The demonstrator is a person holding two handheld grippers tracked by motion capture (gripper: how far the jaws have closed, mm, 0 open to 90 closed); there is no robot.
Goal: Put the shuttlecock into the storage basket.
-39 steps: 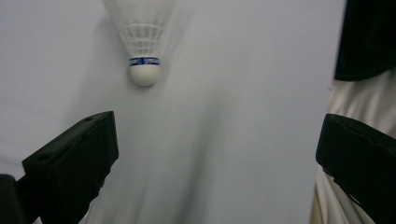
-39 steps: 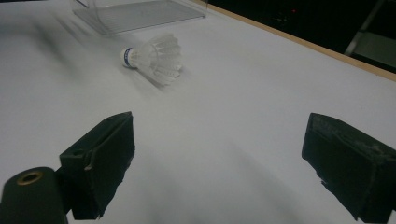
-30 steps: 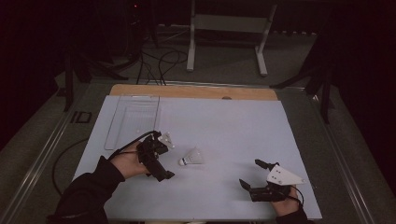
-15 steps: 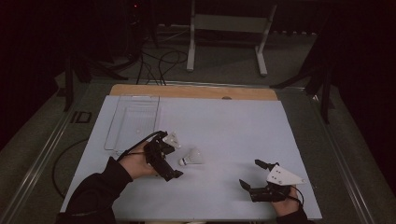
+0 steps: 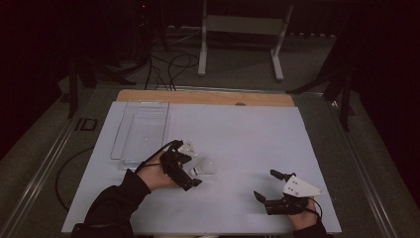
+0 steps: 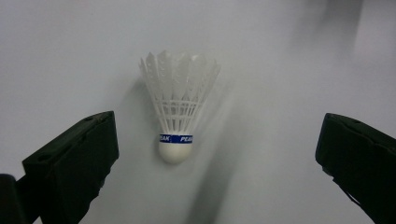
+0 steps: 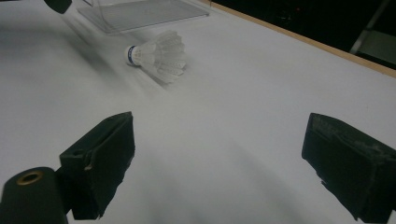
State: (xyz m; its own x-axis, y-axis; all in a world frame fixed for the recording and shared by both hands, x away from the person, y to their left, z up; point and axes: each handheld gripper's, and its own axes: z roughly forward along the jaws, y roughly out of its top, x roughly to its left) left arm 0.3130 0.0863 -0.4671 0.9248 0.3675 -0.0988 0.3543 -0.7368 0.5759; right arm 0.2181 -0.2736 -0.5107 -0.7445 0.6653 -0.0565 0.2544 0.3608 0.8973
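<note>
Between my jaws I read "PEAK" in white on the blue band round the shuttlecock (image 6: 177, 109) cork.

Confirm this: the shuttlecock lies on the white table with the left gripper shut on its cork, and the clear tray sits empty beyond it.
Not quite. The left gripper is open, not shut on the cork: in the left gripper view its jaws stand wide apart on either side of the shuttlecock, touching nothing. The rest holds: the shuttlecock lies on the white table, and the clear tray beyond it is empty in the high view.
</note>
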